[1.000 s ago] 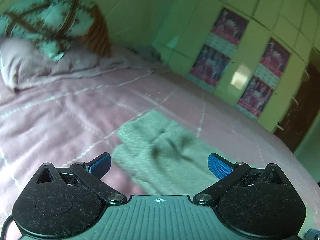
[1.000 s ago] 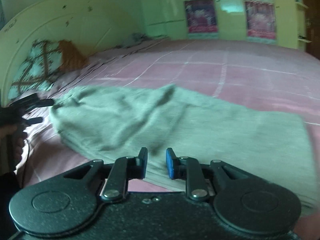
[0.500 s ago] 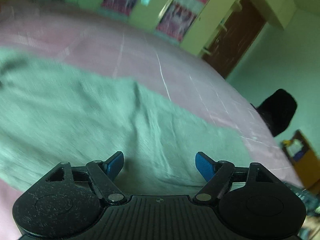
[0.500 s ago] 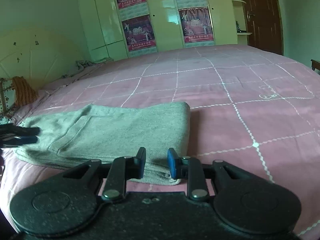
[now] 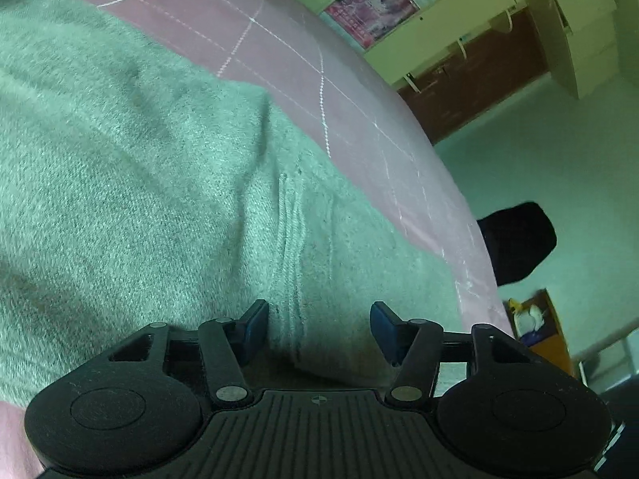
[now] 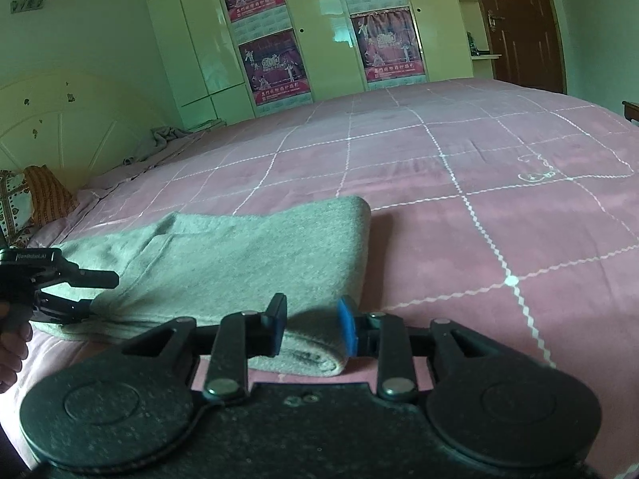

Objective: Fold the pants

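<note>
Left tool (image 5: 315, 319) dropped low onto pants (image 5: 139, 183), jaws wide; right tool (image 6: 311, 327) level, part-open astride folded edge.

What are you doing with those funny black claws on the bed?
A person holds a gripper in each hand to fold grey pants on the pink bedspread. The pants already lie folded over. The right gripper is open around their near corner; the left gripper is open over the other end.

Pants (image 6: 247, 255) on bed (image 6: 479, 183); pillows (image 6: 24, 199) far left; wardrobe (image 6: 319, 32) behind
</note>
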{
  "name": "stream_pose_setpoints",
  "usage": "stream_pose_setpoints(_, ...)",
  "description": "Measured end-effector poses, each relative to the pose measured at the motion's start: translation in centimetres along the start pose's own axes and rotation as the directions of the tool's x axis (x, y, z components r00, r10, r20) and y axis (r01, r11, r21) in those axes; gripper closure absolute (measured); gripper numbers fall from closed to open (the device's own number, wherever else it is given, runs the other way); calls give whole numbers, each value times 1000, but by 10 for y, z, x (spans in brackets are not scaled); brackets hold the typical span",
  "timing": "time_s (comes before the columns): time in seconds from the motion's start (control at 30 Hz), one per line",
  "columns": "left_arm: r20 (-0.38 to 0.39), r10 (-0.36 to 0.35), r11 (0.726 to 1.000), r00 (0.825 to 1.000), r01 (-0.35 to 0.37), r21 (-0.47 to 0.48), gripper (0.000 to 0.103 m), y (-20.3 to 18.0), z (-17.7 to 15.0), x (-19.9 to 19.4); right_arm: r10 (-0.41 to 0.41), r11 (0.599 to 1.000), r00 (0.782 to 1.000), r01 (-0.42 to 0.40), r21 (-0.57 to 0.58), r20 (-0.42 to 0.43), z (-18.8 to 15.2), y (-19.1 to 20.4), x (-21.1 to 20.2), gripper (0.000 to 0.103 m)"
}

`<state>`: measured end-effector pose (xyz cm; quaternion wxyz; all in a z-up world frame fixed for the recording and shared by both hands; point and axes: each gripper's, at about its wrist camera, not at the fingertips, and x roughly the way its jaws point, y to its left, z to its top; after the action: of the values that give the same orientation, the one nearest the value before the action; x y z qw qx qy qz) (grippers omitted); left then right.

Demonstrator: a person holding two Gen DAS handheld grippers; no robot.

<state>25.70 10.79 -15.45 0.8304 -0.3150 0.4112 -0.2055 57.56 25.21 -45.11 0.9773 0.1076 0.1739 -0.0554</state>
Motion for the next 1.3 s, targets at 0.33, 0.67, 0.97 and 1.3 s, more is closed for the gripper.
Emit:
stream_pose_setpoints(0.33, 2, 65, 997, 998, -65, 50, 50, -9, -1, -11, 8, 999, 1000, -8, -48, -13, -4, 3, 2, 78)
stream_pose_setpoints(0.67, -84, -76, 989, 994, 65, -130, 86, 26, 11, 3, 3, 999, 1000, -4, -47, -22, -5, 3, 5, 76)
stream_pose_setpoints(0.97, -37, -169, 947, 985, 151, -284, 92, 25, -15, -28, -19, 999, 1000, 18, -35, -23, -8, -1, 5, 74)
stream_pose_setpoints(1.3, 40, 117, 993, 992, -118, 28, 67, -17, -24, -54, -37, 997, 999, 36, -66, -14, -6, 2, 1, 73)
